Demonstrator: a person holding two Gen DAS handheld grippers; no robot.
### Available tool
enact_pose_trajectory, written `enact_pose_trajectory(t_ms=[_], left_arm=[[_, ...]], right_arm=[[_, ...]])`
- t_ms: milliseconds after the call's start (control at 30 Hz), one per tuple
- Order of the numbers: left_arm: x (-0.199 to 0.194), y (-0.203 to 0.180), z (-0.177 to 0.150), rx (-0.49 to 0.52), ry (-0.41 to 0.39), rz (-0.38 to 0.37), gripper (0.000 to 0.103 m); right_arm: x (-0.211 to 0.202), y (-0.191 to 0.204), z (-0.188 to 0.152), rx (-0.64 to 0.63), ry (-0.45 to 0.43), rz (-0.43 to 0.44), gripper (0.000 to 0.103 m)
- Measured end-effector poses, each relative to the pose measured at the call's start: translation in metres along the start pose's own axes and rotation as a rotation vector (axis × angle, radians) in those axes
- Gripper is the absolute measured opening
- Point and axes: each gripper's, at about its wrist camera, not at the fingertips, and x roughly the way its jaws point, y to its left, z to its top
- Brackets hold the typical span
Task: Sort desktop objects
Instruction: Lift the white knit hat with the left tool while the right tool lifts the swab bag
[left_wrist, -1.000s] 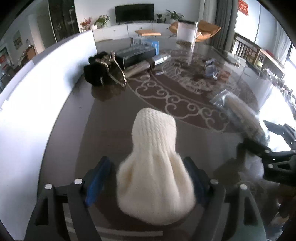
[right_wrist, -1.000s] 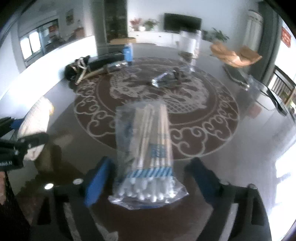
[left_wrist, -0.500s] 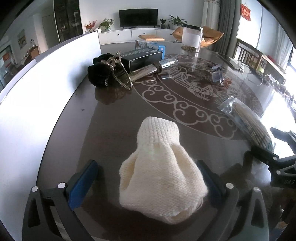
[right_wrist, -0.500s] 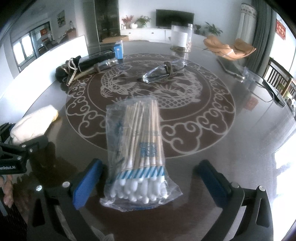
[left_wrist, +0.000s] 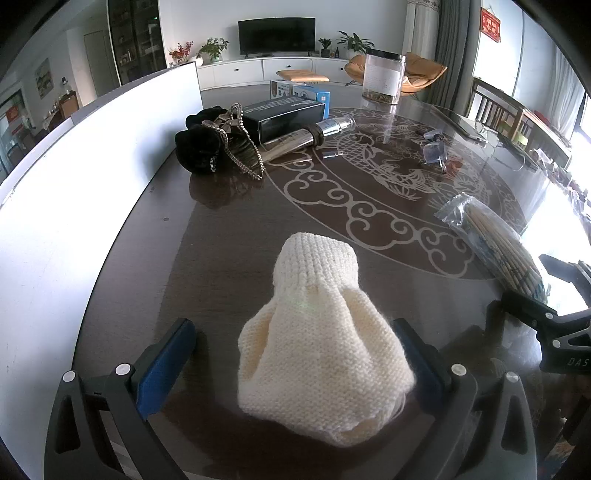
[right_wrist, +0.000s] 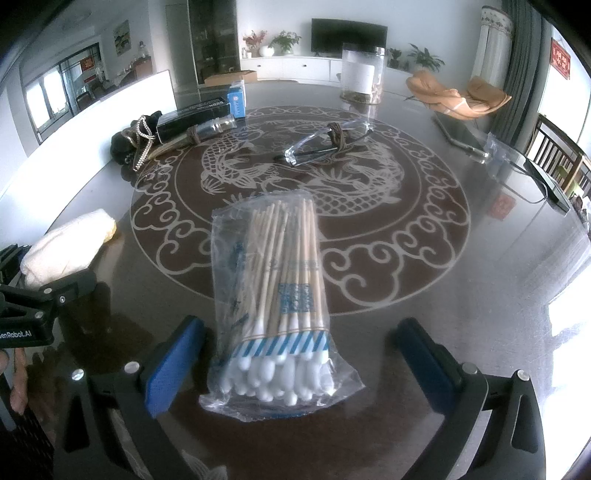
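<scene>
- Your left gripper (left_wrist: 295, 358) stands wide, clamping nothing; the cream knitted wool pouch (left_wrist: 321, 343) lies loose between its blue pads.
- Your right gripper (right_wrist: 295, 358) gapes equally wide around the clear bag of cotton swabs (right_wrist: 277, 306), just right of the pouch.
- Beyond the pouch, the black chain-strapped purse (left_wrist: 210, 147), dark box (left_wrist: 288, 114), metal tube (left_wrist: 310, 136) and clear glasses (right_wrist: 321, 144) probably remain unsorted.

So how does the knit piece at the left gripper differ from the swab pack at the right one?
The knit piece is cream, opaque and soft, bunched into a lump; the swab pack is a clear bag showing straight sticks with white tips. The knit piece nearly fills the gap between its blue pads; the pack leaves room on both sides. Both lie on the table between open jaws.
</scene>
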Motion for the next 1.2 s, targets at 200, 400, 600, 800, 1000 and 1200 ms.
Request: enact_pose_trajectory(t_ms=[200,400,600,800,1000,1200], left_arm=[[0.0001,0.0000,-0.0002,0.000,0.000,0.000,0.103],[-0.0006,0.0003,-0.0007,0.002,-0.002,0.000,0.103],[-0.0004,0.0000,-0.0004,0.003,-0.002,0.000,0.103],[0.0002,-0.0002,-0.0008,0.003,-0.003,-0.001,0.103],[0.0001,-0.0002,-0.0013,0.003,-0.003,-0.001,0.103],[-0.0007,-0.0009,-0.0031,0.000,-0.005,0.003,0.103]], right_arm=[[0.0000,0.0001,0.0000,0.000,0.000,0.000,0.103],[0.0001,0.0002,0.0001,0.000,0.000,0.000,0.103],[0.0003,0.0003,0.0002,0.000,0.000,0.000,0.103],[0.0002,0.0004,0.0002,0.000,0.000,0.000,0.103],[0.0002,0.0004,0.0001,0.000,0.000,0.000,0.103],[0.0002,0.0003,0.0002,0.000,0.000,0.000,0.103]])
